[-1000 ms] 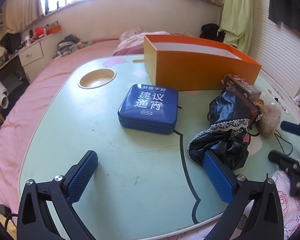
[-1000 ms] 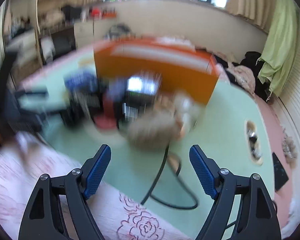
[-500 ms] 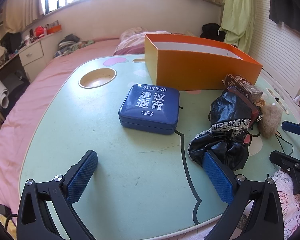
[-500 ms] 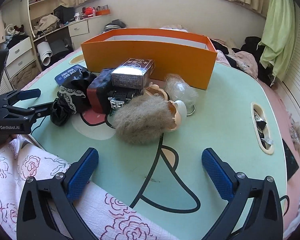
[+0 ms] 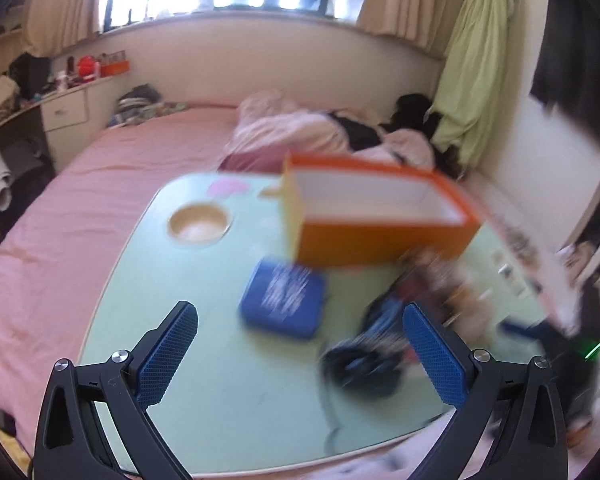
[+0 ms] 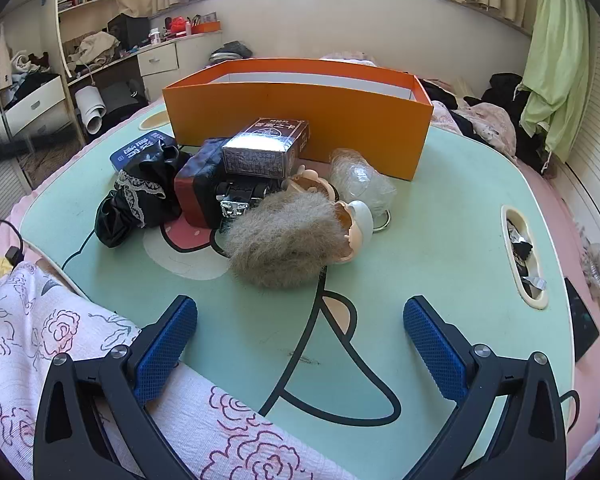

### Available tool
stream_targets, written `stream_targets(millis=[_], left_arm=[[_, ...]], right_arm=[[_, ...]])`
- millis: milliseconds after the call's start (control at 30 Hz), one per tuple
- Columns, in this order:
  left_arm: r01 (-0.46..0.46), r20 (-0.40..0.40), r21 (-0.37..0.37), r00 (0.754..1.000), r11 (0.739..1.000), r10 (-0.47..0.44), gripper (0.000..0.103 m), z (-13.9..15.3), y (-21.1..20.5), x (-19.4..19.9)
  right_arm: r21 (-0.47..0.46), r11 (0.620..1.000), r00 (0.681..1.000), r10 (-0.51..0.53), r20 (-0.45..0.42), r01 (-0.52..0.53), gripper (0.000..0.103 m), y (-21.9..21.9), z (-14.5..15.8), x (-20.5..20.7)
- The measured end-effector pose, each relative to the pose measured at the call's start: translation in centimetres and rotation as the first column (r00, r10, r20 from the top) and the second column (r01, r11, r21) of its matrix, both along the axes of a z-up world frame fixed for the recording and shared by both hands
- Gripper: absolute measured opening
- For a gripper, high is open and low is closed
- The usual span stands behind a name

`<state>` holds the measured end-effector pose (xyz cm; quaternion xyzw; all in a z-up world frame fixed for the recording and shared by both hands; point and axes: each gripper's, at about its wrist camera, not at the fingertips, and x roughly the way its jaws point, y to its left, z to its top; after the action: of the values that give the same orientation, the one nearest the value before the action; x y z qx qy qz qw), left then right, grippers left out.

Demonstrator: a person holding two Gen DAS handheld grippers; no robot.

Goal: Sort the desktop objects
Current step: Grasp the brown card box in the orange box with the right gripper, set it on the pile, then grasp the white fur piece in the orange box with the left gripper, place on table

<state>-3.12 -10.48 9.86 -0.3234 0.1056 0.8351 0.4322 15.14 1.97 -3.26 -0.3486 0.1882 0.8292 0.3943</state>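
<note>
I judge the sorting barely begun: nothing I can see lies in the orange box yet, though much of its floor is hidden from me.

The green tabletop (image 6: pixel 440 248), printed with a cartoon face, carries everything. At its far side stands the orange box (image 6: pixel 300 116), open-topped, its white inner walls bare as far as I can see. In front of it sits the pile I still have to sort. The biggest piece is a tuft of grey-brown fur (image 6: pixel 284 240), seemingly the hair of a small doll head (image 6: pixel 354 222) touching it on the right. Left of that lies a crumpled black garment with lace trim (image 6: pixel 136 200), partly covering the blue tin (image 5: pixel 282 304), which lies flat and apart from the box. A dark red-and-black case (image 6: pixel 200 192) leans against a small printed carton (image 6: pixel 266 146) resting on top of the heap, and a wad of clear plastic wrap (image 6: pixel 360 182) sits just before the box wall.

My right gripper (image 6: pixel 300 344) hovers over the near edge, jaws spread wide, holding nothing. My left gripper (image 5: pixel 300 352) is likewise spread and empty; its view is blurred.

So every item remains to be picked and placed.
</note>
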Motion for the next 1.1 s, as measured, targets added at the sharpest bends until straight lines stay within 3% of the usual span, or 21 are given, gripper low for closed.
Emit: stream_targets(millis=[67, 200, 333, 433, 533, 733, 1100], left_arm=[[0.023, 0.006, -0.013, 1.0, 1.0, -0.023, 0.103, 1.8, 1.9, -0.3], [0.064, 0.092, -0.064, 0.994, 0.996, -0.057, 0.103, 3.7, 8.1, -1.8], [0.024, 0.107, -0.14, 0.994, 0.99, -0.009, 0.103, 3.1, 13.2, -3.0], [0.024, 0.144, -0.215, 0.99, 0.976, 0.008, 0.103, 1.0, 16.1, -3.9], [0.013, 0.197, -0.283, 0.979, 0.959, 0.045, 0.103, -1.4, 17.3, -4.8], [0.013, 0.228, -0.346, 0.971, 0.938, 0.071, 0.102, -3.3, 17.9, -5.2], [0.006, 0.202, -0.379, 0.976, 0.925, 0.076, 0.101, -3.9, 18.2, -5.3]], right_arm=[[0.0, 1.0, 1.0, -0.001, 0.0, 0.001, 0.103, 0.0, 0.0, 0.0], [0.0, 1.0, 1.0, -0.003, 0.0, 0.003, 0.103, 0.0, 0.0, 0.0], [0.001, 1.0, 1.0, -0.004, -0.001, 0.004, 0.103, -0.1, -0.1, 0.0], [0.005, 1.0, 1.0, -0.004, -0.005, 0.004, 0.103, -0.2, 0.2, -0.2], [0.01, 1.0, 1.0, -0.004, -0.01, 0.004, 0.103, -0.4, 0.3, -0.2], [0.017, 1.0, 1.0, -0.002, -0.022, 0.003, 0.103, -0.4, 0.2, 0.1], [0.018, 1.0, 1.0, -0.009, -0.022, 0.01, 0.103, -0.4, 0.2, 0.1]])
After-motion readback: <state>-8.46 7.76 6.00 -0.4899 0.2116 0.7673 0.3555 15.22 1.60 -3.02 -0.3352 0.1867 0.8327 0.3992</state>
